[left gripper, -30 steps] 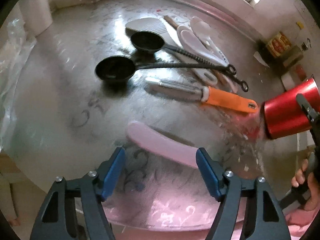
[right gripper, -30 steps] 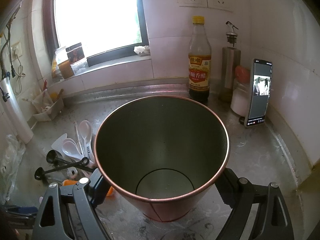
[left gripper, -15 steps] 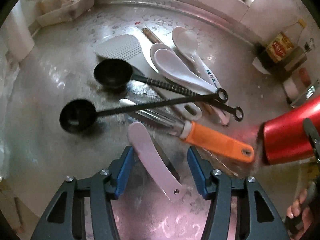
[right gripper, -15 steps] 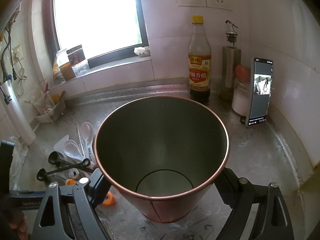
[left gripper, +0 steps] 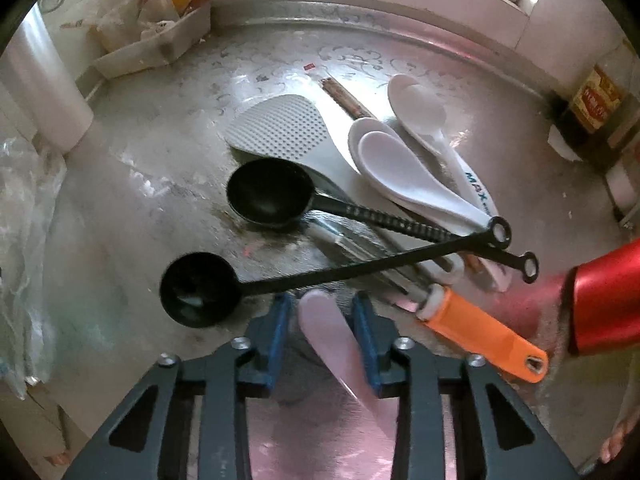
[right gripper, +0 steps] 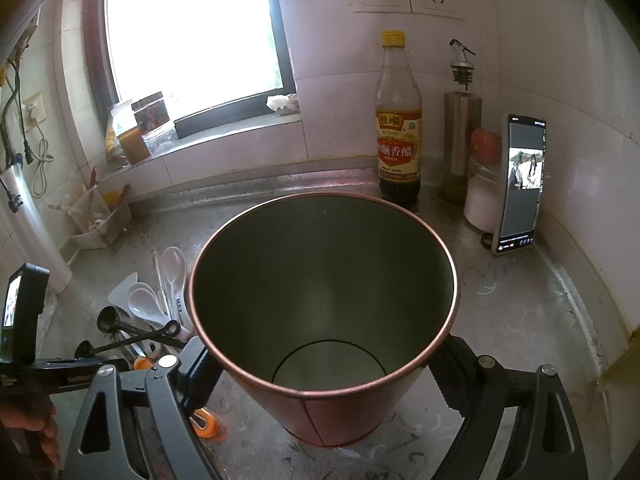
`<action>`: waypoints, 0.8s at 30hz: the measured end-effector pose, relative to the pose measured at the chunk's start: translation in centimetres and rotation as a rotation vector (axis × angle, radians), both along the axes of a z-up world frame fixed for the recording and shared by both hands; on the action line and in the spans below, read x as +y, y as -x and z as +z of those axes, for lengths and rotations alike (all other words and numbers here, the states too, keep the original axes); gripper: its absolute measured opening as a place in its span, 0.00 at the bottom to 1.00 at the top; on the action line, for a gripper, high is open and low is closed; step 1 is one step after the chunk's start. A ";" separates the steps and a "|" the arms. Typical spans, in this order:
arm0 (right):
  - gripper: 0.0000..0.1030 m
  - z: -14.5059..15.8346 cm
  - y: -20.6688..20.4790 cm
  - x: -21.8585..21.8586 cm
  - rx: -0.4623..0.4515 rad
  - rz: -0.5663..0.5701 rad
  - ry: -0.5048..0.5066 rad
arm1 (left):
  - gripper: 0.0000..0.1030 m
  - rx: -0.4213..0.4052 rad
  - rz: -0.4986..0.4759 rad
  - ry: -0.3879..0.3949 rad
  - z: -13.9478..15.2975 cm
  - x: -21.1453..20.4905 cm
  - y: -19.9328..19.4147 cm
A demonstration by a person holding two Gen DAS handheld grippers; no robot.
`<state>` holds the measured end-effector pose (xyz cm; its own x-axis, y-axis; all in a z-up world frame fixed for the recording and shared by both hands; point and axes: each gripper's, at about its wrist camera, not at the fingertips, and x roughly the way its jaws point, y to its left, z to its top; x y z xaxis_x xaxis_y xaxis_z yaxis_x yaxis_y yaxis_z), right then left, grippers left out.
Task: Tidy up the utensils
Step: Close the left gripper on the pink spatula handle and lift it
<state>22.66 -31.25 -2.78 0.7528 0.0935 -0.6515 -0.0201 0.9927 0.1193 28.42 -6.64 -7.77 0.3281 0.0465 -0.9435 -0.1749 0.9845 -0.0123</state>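
Left gripper [left gripper: 322, 322] pointing steeply down at the steel counter [left gripper: 160, 200]; jaws just been closing around the pink spatula [left gripper: 328, 332], right pad touching its edge, left pad a sliver off; spatula flat on the counter, just below the crossed black ladles [left gripper: 196, 292]. Right gripper [right gripper: 320, 368] clamped on the red cup [right gripper: 324, 320], mouth empty, beside the utensil pile.

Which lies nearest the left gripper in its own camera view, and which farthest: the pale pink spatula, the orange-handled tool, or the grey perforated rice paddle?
1. Pale pink spatula, between the left gripper's blue fingers.
2. Orange-handled tool, just to the right.
3. Grey perforated rice paddle, far back, mid-counter.
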 end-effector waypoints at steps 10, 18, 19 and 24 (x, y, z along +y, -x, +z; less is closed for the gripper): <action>0.88 0.0 -0.1 0.0 0.001 -0.002 -0.004 | 0.21 -0.044 0.028 0.145 0.0 5.4 2.6; 0.88 0.0 0.0 0.2 0.004 0.006 0.000 | 0.20 -0.145 0.010 0.178 1.4 6.9 6.0; 0.88 0.0 0.0 0.3 0.004 0.008 0.001 | 0.20 -0.160 0.008 0.169 1.7 6.9 6.1; 0.88 0.0 0.3 0.8 0.006 0.023 0.010 | 0.20 -0.237 0.000 0.157 4.4 7.4 7.6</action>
<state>22.32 -30.43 -2.76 0.7466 0.1041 -0.6571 -0.0419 0.9931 0.1098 20.80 0.74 -3.42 0.5403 -0.0945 -0.8362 -0.1486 0.9673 -0.2054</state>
